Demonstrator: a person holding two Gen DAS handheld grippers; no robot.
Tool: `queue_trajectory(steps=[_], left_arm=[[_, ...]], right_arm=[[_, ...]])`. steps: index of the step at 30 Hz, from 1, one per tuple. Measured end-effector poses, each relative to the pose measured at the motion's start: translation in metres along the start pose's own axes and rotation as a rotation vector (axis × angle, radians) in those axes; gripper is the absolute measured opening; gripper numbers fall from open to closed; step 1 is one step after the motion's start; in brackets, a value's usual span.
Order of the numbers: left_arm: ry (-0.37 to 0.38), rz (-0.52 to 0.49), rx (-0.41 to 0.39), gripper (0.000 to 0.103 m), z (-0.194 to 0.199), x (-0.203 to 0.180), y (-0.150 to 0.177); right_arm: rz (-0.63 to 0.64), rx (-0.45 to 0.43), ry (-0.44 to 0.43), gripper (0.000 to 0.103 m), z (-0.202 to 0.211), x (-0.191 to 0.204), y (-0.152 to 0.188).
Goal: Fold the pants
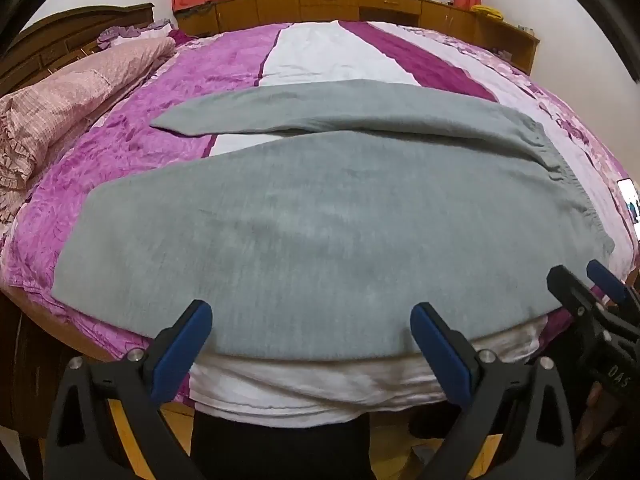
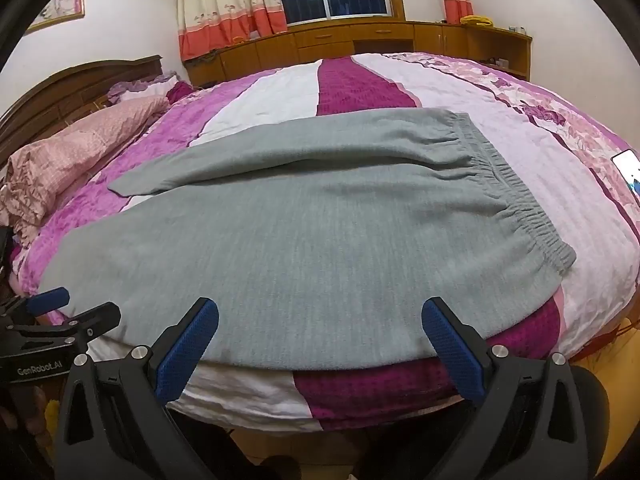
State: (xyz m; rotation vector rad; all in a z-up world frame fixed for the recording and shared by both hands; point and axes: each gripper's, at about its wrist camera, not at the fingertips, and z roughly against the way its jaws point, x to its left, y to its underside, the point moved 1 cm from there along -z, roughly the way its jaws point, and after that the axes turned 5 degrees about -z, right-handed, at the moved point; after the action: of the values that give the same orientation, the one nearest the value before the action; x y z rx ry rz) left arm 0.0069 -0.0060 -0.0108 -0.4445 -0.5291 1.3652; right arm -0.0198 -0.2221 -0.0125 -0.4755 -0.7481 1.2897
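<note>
Grey pants [image 1: 304,216] lie flat across the bed, waistband [image 1: 560,168] to the right and both legs running left, the far leg [image 1: 256,114] angled away from the near one. They also show in the right wrist view [image 2: 304,216], with the elastic waistband [image 2: 516,200] at right. My left gripper [image 1: 312,340] is open and empty, just above the near edge of the pants. My right gripper [image 2: 320,336] is open and empty at the same near edge, further right. Each gripper shows in the other's view: the right gripper [image 1: 588,284] and the left gripper [image 2: 76,308].
The bed has a purple, white and magenta striped cover [image 2: 352,84]. A pink bundled quilt [image 1: 60,104] lies at the left by the wooden headboard [image 2: 80,80]. A phone [image 2: 630,170] lies at the right edge. Wooden cabinets [image 2: 360,40] and curtains stand behind.
</note>
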Motion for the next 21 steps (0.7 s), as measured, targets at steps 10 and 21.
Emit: queue_trajectory(steps=[10, 21], left_arm=[[-0.005, -0.009, 0.010, 0.101, -0.0010, 0.0045, 0.0007], [0.003, -0.012, 0.024, 0.101, -0.0019, 0.0029, 0.0014]], right_arm=[[-0.007, -0.001, -0.006, 0.098, 0.0025, -0.0015, -0.0004], [0.012, -0.013, -0.007, 0.098, 0.0048, 0.0022, -0.0006]])
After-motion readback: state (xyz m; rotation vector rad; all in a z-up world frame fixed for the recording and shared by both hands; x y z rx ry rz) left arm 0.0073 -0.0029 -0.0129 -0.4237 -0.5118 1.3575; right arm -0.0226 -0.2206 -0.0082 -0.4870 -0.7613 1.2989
